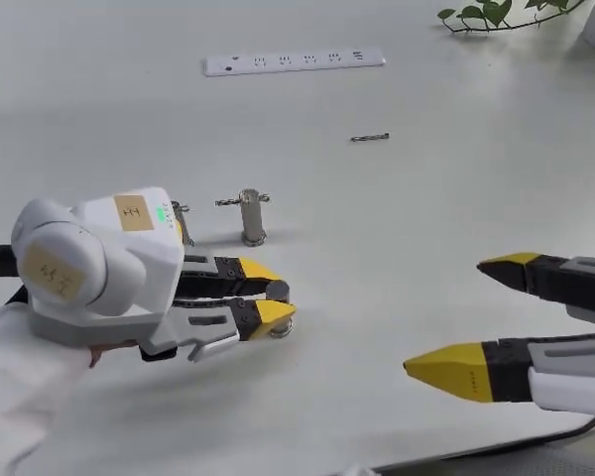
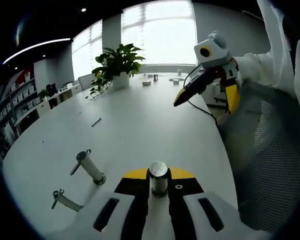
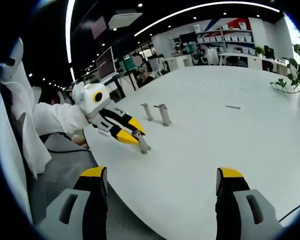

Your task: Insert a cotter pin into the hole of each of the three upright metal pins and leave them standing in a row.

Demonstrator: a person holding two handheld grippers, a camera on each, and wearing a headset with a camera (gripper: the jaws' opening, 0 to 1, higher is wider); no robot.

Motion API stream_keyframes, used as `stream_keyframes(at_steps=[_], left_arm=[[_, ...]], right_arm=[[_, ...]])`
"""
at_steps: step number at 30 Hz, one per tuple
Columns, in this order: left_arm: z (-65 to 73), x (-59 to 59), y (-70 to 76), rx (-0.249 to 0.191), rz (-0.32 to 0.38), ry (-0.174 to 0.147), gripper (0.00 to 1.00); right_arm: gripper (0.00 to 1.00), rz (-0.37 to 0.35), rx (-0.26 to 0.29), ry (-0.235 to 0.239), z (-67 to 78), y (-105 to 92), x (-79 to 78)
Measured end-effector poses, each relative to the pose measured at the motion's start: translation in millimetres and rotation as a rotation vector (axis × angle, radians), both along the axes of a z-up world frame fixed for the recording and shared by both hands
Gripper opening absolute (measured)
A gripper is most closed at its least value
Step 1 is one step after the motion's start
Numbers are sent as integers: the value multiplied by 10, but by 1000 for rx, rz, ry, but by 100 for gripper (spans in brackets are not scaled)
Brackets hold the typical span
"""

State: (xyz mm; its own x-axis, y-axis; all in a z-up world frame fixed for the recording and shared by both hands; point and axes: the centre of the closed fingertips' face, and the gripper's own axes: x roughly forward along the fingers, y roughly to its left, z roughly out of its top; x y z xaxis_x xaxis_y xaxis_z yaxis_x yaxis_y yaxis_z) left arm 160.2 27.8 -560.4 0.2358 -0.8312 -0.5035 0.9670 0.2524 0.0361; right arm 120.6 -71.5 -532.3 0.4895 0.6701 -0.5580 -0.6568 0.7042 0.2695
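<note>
Left tongs [image 1: 276, 303] are pressed onto a held metal pin [image 2: 159, 178], which stands upright on the tabletop [image 1: 407, 228]. In the head view only the foot of that pin is made out, under the yellow tips. The left gripper view looks down on its round top, pinched between the two jaws. Whether a cotter pin sits in it cannot be told.

Right tongs [image 1: 456, 319] are spread wide with nothing between them, at 3 o'clock of the left tongs and well apart from them. The same wide gap is seen in the right gripper view.

A second metal pin [image 1: 251, 220] stands at 12 o'clock of the held one, with a cotter pin [image 1: 240, 200] through it near its top. A third metal pin [image 2: 67, 201], also crossed by a looped cotter pin, is shown whole in the left gripper view. In the head view it is largely screened by the white housing of the left tongs.

A loose cotter pin [image 1: 370, 137] lies flat at 1 o'clock of the second metal pin, well apart from it. A power strip [image 1: 295, 61] lies farther off at 12 o'clock, and a plant [image 1: 496, 12] is seen at 2 o'clock. A white sleeve [image 1: 10, 397] is seen behind the left tongs.
</note>
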Motion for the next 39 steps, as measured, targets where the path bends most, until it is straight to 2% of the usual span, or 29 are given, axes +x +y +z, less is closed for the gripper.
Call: stream_keyframes(at_steps=[5,9,10,11,12,15,19,21,24,30,32,34,39], left_arm=[[-2,-14,11,7,2,12,11],[-8,-71,36,8,1,35,22],[-2,-100,54,4,1,52,25],[14,-115,62,-8,7,65,28],[47,-135,66,-36,22,95,32],[146,-172,88,-102,56,146,44],[226,-202,164,-141,96,184,57],[259,-213,200,-150,107,184,62],[325,-212,271,-178,150,199,69],[360,-206,421,-188,221,223,84],[325,-221,465,-172,246,245,91],[289,-232,503,-152,262,246,97],[268,-299,532,-145,273,258,99]], right_arm=[[88,-7,-1,2,-10,-17,-18],[88,-8,0,1,-8,-18,-29],[88,-9,1,1,-8,-19,-29],[88,-9,1,1,-7,-21,-30],[88,-9,1,1,-6,-22,-31],[88,-10,1,1,-4,-27,-34],[88,-10,0,3,-9,-36,-35],[88,-10,0,4,-9,-39,-34],[88,-11,1,3,-3,-48,-27],[88,-6,-3,4,3,-62,-16],[88,-3,-5,4,3,-66,-15],[88,-3,-6,4,1,-71,-11],[88,0,-11,7,-5,-91,0]])
